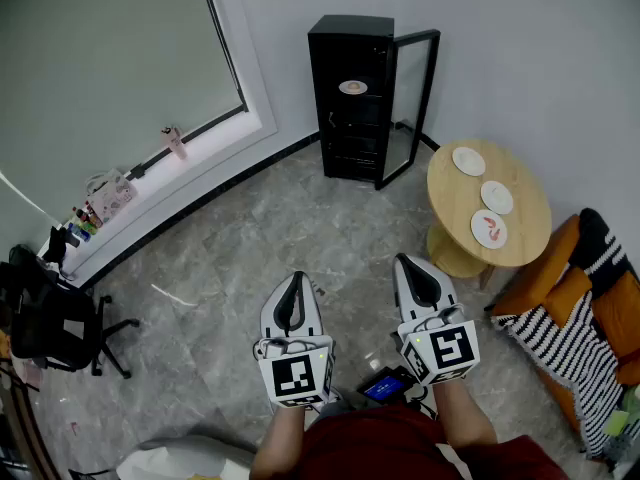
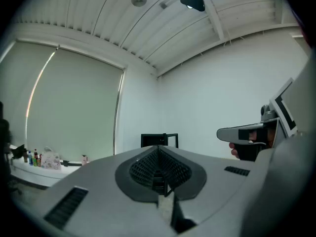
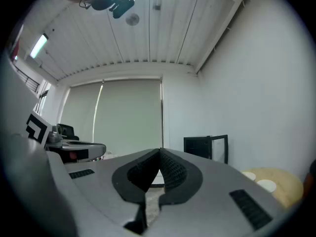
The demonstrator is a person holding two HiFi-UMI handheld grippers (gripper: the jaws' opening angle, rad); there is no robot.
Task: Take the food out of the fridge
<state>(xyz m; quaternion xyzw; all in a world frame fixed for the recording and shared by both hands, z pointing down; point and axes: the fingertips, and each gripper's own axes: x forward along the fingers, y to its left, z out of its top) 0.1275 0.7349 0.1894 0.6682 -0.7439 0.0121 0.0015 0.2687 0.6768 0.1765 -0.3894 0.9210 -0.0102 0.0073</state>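
Black and boxy, the small fridge point(image 1: 345, 133) stood open, a white plate of food point(image 1: 352, 87) on its upper shelf. The left claw point(image 1: 295, 283) and right claw point(image 1: 408, 268), both pressed together and empty, were well apart from it. One probably needed opening before reaching level for the plate's rim.

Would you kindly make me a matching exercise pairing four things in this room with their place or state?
Things:
1 fridge
2 table
3 office chair
4 sofa

Place or state:
A bears three plates
B door open
C orange, far right
D far left

Pairs: 1-B, 2-A, 3-D, 4-C.
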